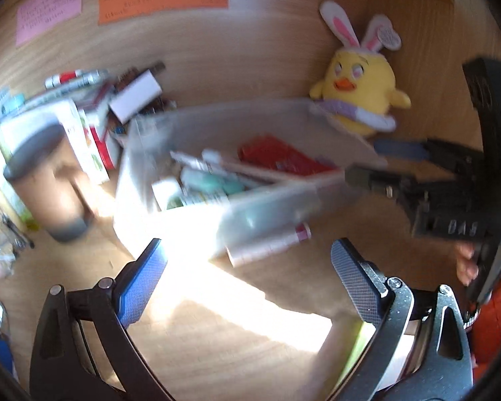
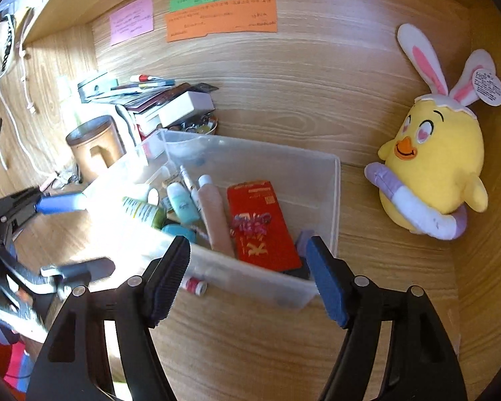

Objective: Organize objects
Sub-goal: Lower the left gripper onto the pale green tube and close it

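A clear plastic bin point(image 2: 334, 200) point(image 1: 270, 207) stands on the wooden desk and holds several tubes point(image 2: 213, 217), a teal bottle point(image 2: 182, 205) and a red envelope point(image 2: 260, 224). A small red-capped tube point(image 2: 193, 285) point(image 1: 270, 244) lies on the desk against the bin's near wall. My right gripper point(image 2: 247, 264) is open, its pads just in front of that near wall with nothing pressed between them. My left gripper point(image 1: 247, 267) is open over the sunlit desk, short of the bin's corner. Each gripper shows in the other's view, the left gripper point(image 2: 80, 234) at the bin's left end and the right gripper point(image 1: 377, 163) at its right end.
A yellow chick plush point(image 2: 434, 173) point(image 1: 360, 90) with rabbit ears leans in the right corner. A copper canister point(image 2: 93, 147) point(image 1: 50, 183) and a pile of boxes and pens point(image 2: 170, 103) crowd the left back. Coloured notes point(image 2: 220, 16) hang on the back wall. Cables point(image 2: 16, 100) hang at far left.
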Available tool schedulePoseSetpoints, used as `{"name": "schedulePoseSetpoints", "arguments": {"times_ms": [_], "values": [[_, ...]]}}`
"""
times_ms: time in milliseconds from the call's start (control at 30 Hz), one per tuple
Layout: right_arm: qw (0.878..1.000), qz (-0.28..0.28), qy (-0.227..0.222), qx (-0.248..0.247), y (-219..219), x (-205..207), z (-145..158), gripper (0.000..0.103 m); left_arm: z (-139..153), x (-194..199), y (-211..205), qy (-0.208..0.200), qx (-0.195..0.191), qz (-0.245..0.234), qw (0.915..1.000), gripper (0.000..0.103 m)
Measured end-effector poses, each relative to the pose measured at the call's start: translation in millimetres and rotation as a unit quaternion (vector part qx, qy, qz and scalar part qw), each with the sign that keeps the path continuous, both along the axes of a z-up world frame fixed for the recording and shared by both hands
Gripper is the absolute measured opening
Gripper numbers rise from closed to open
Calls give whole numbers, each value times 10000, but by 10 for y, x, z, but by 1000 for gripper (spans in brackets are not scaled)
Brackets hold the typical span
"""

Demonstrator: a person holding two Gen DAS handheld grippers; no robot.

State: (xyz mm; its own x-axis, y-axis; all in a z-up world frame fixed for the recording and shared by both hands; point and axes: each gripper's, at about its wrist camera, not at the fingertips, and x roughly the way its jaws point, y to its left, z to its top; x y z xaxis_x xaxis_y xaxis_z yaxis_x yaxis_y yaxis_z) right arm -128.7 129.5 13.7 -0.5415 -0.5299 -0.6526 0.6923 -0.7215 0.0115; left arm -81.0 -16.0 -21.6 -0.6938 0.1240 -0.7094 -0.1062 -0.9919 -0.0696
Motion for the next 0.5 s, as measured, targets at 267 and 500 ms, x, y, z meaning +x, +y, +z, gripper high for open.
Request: {"name": "schedulePoseSetpoints", "arguments": {"times_ms": [267, 500], "values": [[10000, -61, -42, 28, 95, 79, -82, 75, -249, 368, 206, -416, 26, -227, 9989, 99], [9998, 12, -183, 34, 79, 131, -133, 76, -397, 575, 427, -594, -55, -545, 9967, 99]]}}
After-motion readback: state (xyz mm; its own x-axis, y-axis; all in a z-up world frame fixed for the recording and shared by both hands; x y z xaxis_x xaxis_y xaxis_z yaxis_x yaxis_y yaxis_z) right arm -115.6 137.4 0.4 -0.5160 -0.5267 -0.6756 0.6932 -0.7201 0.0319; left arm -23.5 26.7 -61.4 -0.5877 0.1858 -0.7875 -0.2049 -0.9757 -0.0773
